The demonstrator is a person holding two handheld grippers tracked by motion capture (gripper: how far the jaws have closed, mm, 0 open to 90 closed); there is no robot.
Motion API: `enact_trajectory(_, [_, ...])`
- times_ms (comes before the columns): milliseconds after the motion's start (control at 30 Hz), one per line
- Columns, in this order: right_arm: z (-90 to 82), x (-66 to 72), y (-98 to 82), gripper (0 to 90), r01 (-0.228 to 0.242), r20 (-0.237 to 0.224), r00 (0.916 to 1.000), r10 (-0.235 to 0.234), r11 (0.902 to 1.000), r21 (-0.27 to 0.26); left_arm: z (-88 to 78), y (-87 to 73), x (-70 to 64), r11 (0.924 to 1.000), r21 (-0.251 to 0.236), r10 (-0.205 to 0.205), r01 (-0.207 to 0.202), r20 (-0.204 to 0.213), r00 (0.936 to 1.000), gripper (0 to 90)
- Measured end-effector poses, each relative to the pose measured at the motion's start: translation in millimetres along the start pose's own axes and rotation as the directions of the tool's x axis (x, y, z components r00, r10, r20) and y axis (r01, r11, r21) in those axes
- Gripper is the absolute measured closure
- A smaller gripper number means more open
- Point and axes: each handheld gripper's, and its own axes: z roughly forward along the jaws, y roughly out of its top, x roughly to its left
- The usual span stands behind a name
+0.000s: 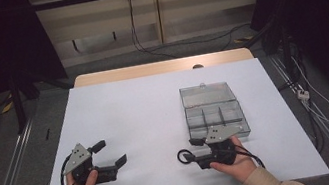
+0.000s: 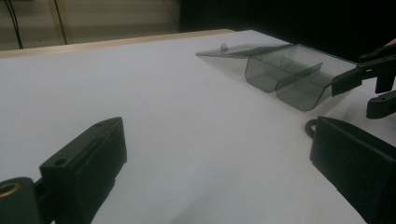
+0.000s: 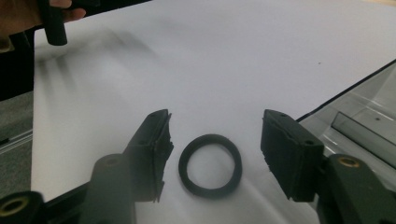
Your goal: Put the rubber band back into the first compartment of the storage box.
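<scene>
Between the spread jaws of my right claw (image 3: pixel 212 156) lies the black ring (image 3: pixel 210 165), flat on the table (image 3: pixel 210 60), untouched, ready for pinching. Beside it waits the open box (image 1: pixel 216 114). My left claw (image 1: pixel 109 155) rests spread and empty.

The right tool (image 1: pixel 190 155) straddles a black ring (image 1: pixel 185 157); an open clear box (image 1: pixel 211 107) sits just beyond it on the counter (image 1: pixel 131 118).
</scene>
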Motion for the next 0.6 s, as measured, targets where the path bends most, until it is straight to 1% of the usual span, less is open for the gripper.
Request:
enact_trajectory(67, [2.2, 1.1, 0.3, 49.3, 0.003, -0.016, 0.9999, -0.003, 0.9998, 0.018, 0.3, -0.1, 0.1, 1.0, 0.001, -0.004, 0.004, 0.002, 1.0, 3.6])
enact_trajectory(100, [3.5, 1.9, 0.4, 50.6, 0.007, -0.025, 0.9997, -0.007, 0.9995, 0.029, 0.6, 0.1, -0.2, 1.0, 0.004, 0.004, -0.004, 0.0, 1.0, 3.6])
enact_trajectory(233, [8.1, 3.7, 0.7, 59.8, 0.02, -0.05, 0.9986, -0.016, 0.9975, 0.068, 0.8, 0.4, -0.6, 1.0, 0.002, 0.006, -0.006, 0.0, 1.0, 3.6])
enact_trajectory(300, [10.5, 4.4, 0.3, 62.8, 0.028, -0.054, 0.9983, -0.023, 0.9953, 0.093, 0.6, 0.3, -0.3, 1.0, 0.003, 0.007, -0.007, -0.001, 1.0, 3.6])
enact_trajectory(367, [11.9, 4.8, 0.0, 64.2, 0.03, -0.059, 0.9979, -0.024, 0.9944, 0.101, 0.4, 0.0, 0.1, 1.0, 0.005, 0.004, -0.004, -0.002, 1.0, 3.6])
enact_trajectory(433, [15.9, 5.9, -0.7, 69.4, 0.039, -0.073, 0.9969, -0.03, 0.9907, 0.13, 0.3, 0.1, 0.2, 1.0, 0.005, 0.005, -0.005, -0.003, 1.0, 3.6])
enact_trajectory(533, [18.3, 6.4, -0.9, 70.8, 0.041, -0.075, 0.9967, -0.031, 0.9887, 0.144, 0.9, 0.4, -0.3, 1.0, 0.005, 0.008, -0.008, -0.001, 1.0, 3.6])
enact_trajectory(567, [20.4, 6.3, -1.1, 73.8, 0.046, -0.078, 0.9964, -0.034, 0.9865, 0.157, 1.3, 0.4, -0.7, 0.9999, 0.007, 0.008, -0.008, 0.002, 1.0, 3.6])
enact_trajectory(600, [21.1, 6.3, -1.1, 74.7, 0.046, -0.081, 0.9962, -0.033, 0.9857, 0.162, 1.3, 0.3, -0.6, 0.9999, 0.009, 0.01, -0.01, 0.001, 0.9999, 3.6])
